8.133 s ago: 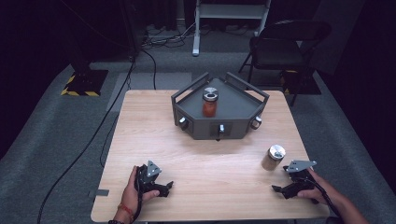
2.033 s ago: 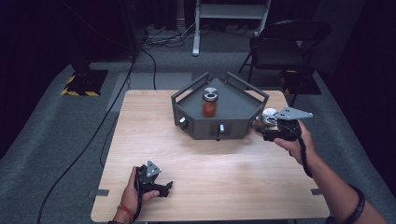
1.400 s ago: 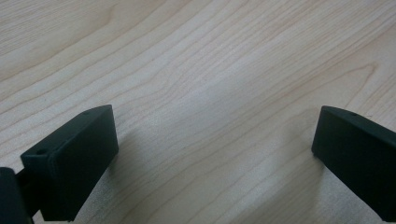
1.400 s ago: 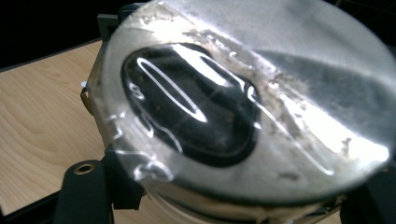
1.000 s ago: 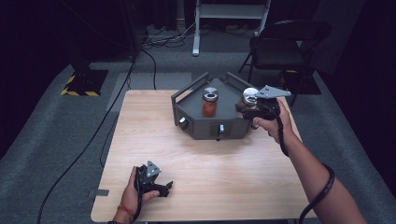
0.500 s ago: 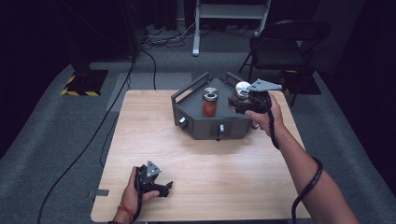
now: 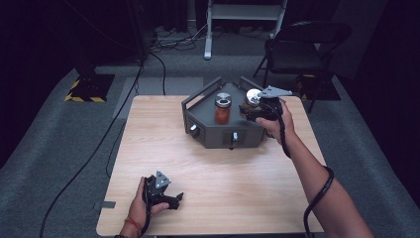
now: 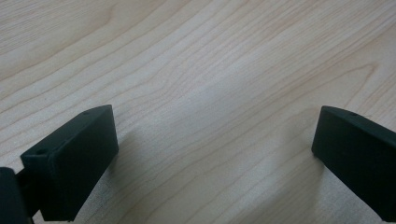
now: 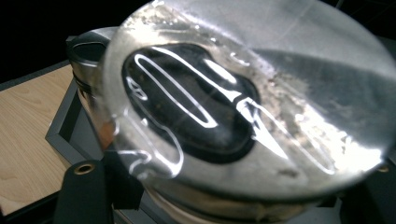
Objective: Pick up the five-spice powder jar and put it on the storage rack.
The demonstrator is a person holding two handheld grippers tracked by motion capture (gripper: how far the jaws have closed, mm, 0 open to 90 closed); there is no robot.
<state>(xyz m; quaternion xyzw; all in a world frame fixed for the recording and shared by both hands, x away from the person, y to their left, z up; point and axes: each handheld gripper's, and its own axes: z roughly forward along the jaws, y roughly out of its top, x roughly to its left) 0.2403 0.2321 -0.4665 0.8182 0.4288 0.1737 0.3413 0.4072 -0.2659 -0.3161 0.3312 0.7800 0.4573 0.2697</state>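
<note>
Meanwhile, nearest the person, the left claw (image 7: 166, 197) lay on the wooden surface (image 7: 223, 173) by the near-left edge, its jaws spread wide with bare wood between them, exactly where it had lain eight seconds before. From there a broad stretch of clear wood ran up to the grey tray (image 7: 218, 136), giving either arm plenty of room.

The change was all on the right. The jar (image 7: 252, 99) with the silver lid, which had stood on the surface near the right edge, had been carried up and leftward, and the right claw (image 7: 257, 108) now held it clamped over the tray's right part. In the right gripper view the lid (image 9: 247, 107) sat hard against the lens, with a second jar (image 7: 222, 108), its contents orange, just beyond it in the tray. By my reckoning the task was gathering jars into the tray, with only the lowering left.

The tray's raised rails and that neighbouring jar left a tight slot. Beyond the far edge stood a chair (image 7: 302, 44).
</note>
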